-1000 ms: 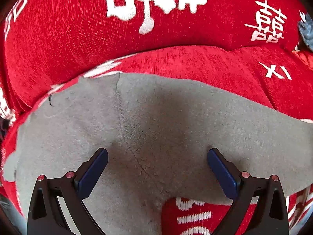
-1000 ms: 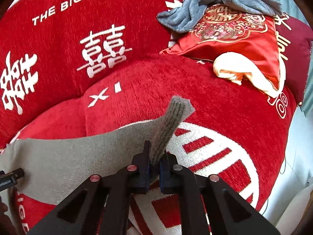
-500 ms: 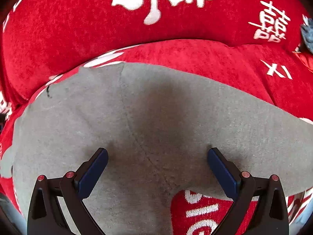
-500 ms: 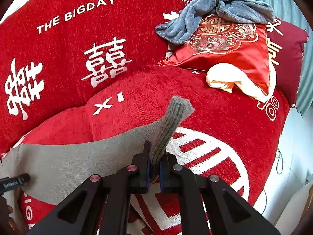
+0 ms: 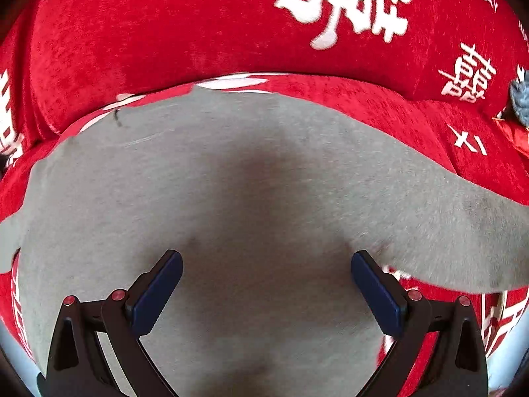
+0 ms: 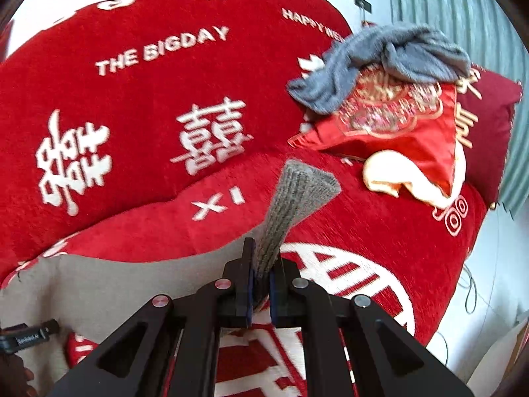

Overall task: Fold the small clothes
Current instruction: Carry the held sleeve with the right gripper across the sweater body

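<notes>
Bright, even daylight in both views; soft dark shadow on the grey garment [image 5: 264, 182] betw. the left hand-held gripper [image 5: 266, 284] fingers. Strong fisheye bending w/ black corners. Motion blur on the red satin cushion [image 6: 403, 122] & white lettering.

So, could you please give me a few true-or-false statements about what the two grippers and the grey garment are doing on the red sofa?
1. The right gripper is shut on the grey garment's ribbed cuff. True.
2. The left gripper is pinching the grey garment. False: its jaws stand wide open above the cloth.
3. A blue-grey towel lies on the embroidered red cushion. True.
4. The sofa cover is plain. False: it bears white lettering.
</notes>
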Demonstrator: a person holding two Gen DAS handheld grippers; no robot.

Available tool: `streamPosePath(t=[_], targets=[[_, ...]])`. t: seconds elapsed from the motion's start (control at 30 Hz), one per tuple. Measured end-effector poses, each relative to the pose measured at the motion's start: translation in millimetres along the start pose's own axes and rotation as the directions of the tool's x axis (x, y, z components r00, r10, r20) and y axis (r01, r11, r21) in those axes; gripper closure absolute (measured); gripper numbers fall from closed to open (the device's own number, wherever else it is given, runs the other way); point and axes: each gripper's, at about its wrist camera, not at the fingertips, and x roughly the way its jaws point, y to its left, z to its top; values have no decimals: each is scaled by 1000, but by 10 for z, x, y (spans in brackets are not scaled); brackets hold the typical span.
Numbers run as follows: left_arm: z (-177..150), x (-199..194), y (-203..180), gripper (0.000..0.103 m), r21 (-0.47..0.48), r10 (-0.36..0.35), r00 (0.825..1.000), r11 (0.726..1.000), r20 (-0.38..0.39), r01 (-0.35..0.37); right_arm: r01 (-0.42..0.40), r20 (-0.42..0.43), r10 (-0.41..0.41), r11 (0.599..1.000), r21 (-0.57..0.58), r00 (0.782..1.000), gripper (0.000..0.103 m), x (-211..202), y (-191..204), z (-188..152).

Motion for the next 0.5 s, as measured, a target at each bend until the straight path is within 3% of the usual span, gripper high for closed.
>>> streamPosePath(t=[0.5], targets=[[-284, -349, 651, 1, 12, -5, 995, 1000, 99, 4, -148, 17, 151, 982, -117, 988, 96, -493, 1159, 0]])
